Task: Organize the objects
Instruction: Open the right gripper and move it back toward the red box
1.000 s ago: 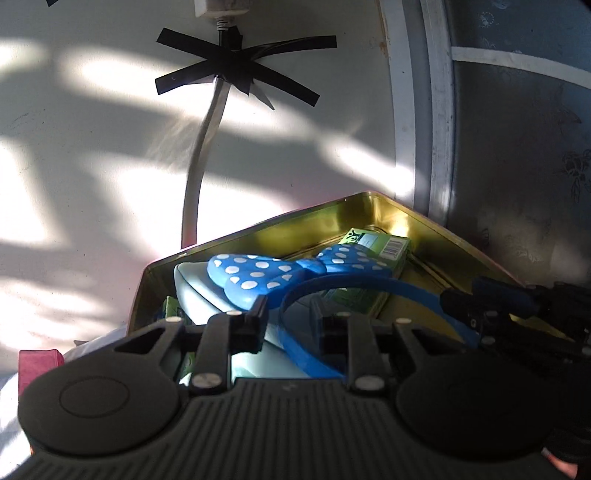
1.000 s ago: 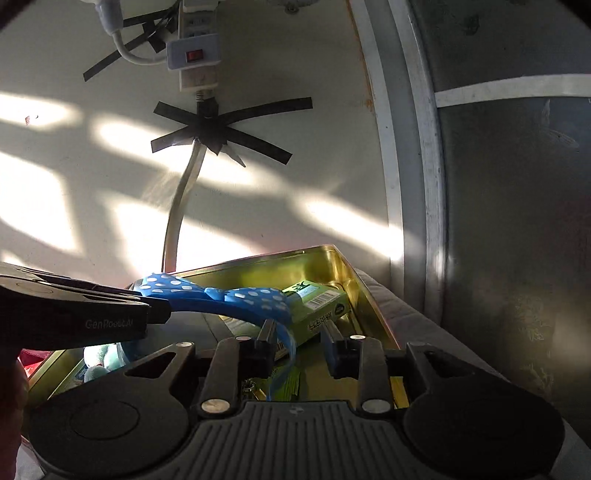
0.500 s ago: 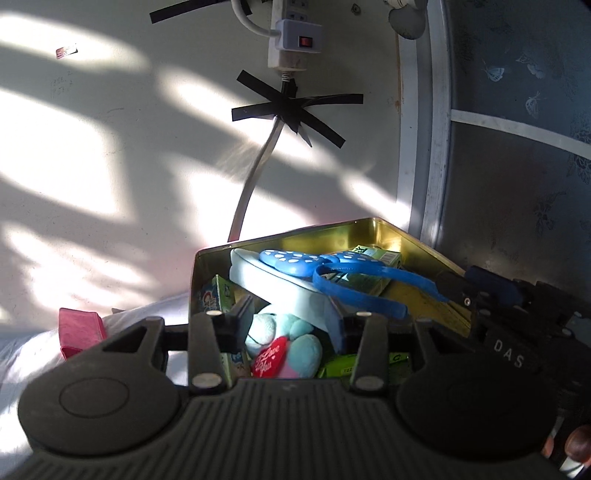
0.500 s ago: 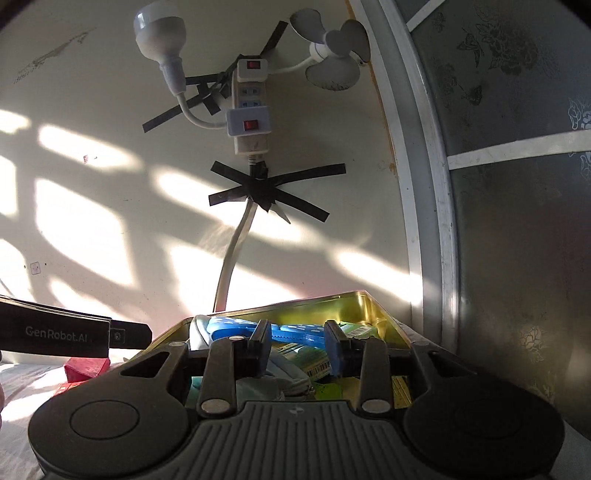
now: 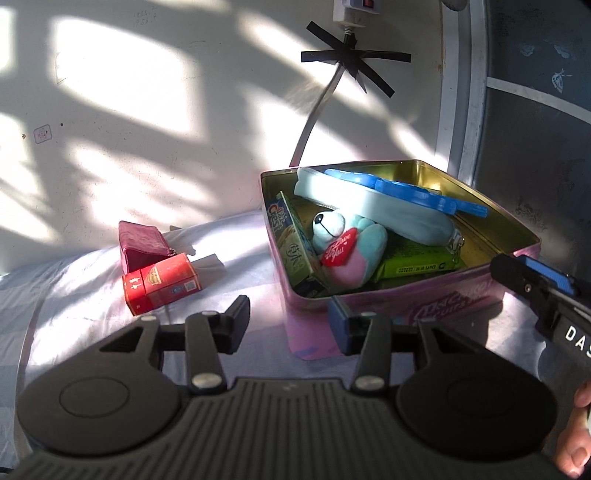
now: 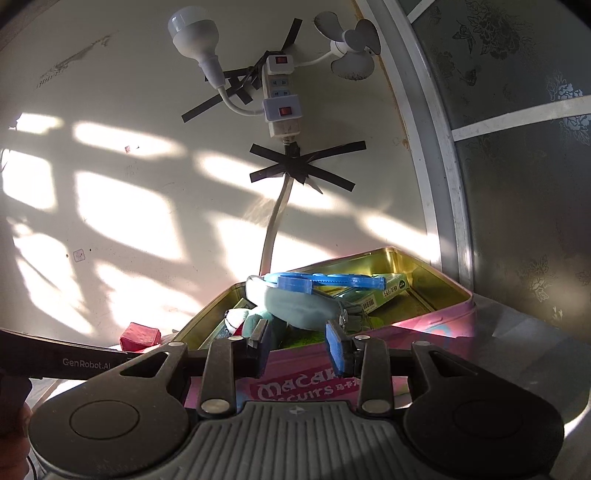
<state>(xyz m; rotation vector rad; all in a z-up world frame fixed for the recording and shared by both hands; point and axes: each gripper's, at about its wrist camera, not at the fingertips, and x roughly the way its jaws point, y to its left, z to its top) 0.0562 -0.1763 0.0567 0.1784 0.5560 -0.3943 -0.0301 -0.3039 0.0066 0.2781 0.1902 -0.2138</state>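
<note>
A pink biscuit tin (image 5: 436,306) stands open on a white cloth; it also shows in the right wrist view (image 6: 424,325). Inside lie a blue polka-dot headband (image 5: 406,190), a pale blue pouch (image 5: 373,206), a plush toy with a red heart (image 5: 343,240), a Crest box (image 5: 291,236) and a green box (image 5: 417,258). My left gripper (image 5: 288,319) is open and empty, in front of the tin's near left corner. My right gripper (image 6: 297,349) is open and empty, just before the tin's front wall. The headband (image 6: 325,280) rests on top of the pouch (image 6: 299,304).
A red box (image 5: 162,284) and a dark pink pouch (image 5: 142,247) lie on the cloth (image 5: 240,251) left of the tin. The wall behind carries a taped power strip (image 6: 280,107), a bulb (image 6: 194,35) and a small fan (image 6: 351,48). A window frame (image 6: 436,155) stands at the right.
Both grippers have pulled back from inside the tin and opened wider. The blue headband, earlier between the fingers, now lies in the tin on the pouch.
</note>
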